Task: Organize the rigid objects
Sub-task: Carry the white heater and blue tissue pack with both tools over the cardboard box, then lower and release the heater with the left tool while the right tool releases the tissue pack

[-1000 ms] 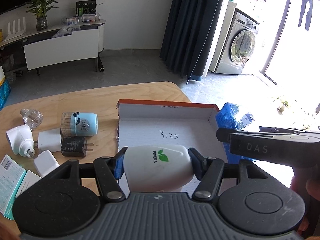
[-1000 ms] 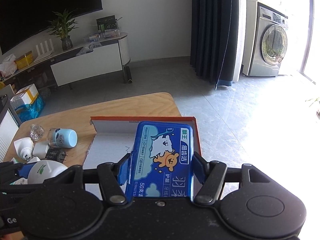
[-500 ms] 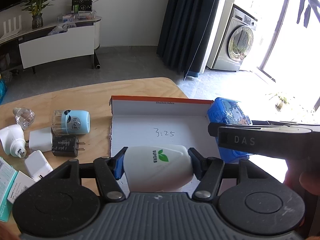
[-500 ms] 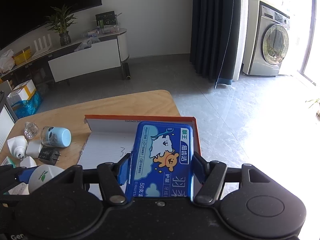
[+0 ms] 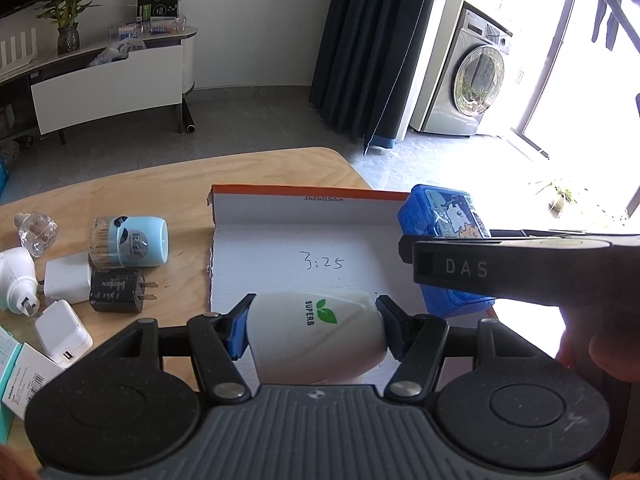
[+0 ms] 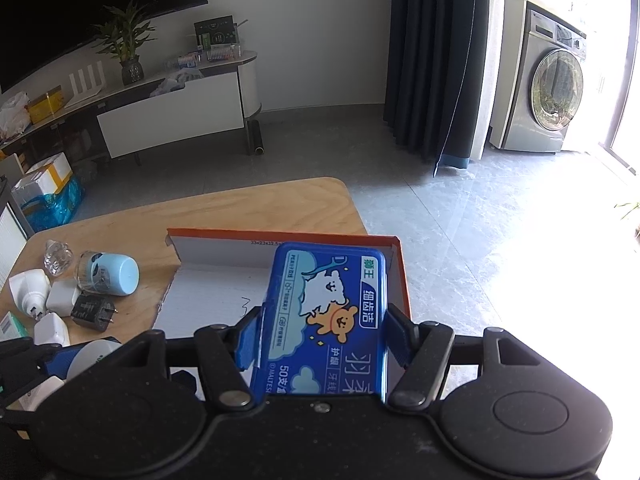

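Note:
My left gripper (image 5: 312, 330) is shut on a white rounded device marked SUPERB (image 5: 316, 334), held over the near edge of the open white box with an orange rim (image 5: 296, 192). My right gripper (image 6: 320, 338) is shut on a flat blue floss-pick case (image 6: 326, 316) with a cartoon bear, above the box's right side (image 6: 396, 280). In the left wrist view the blue case (image 5: 440, 216) and the right tool's black body (image 5: 520, 266) stand at the right. The box floor bears the writing 3:25.
Left of the box on the wooden table (image 5: 160, 184) lie a light blue toothpick jar (image 5: 130, 242), a clear small bottle (image 5: 36, 232), a white plug device (image 5: 18, 276), two white chargers (image 5: 66, 280), a black charger (image 5: 116, 290) and paper cartons (image 5: 20, 376). The table's right edge drops to grey floor.
Both grippers keep their holds and have barely moved. The view has drifted slightly, so the box and the table items sit a little further left in both frames.

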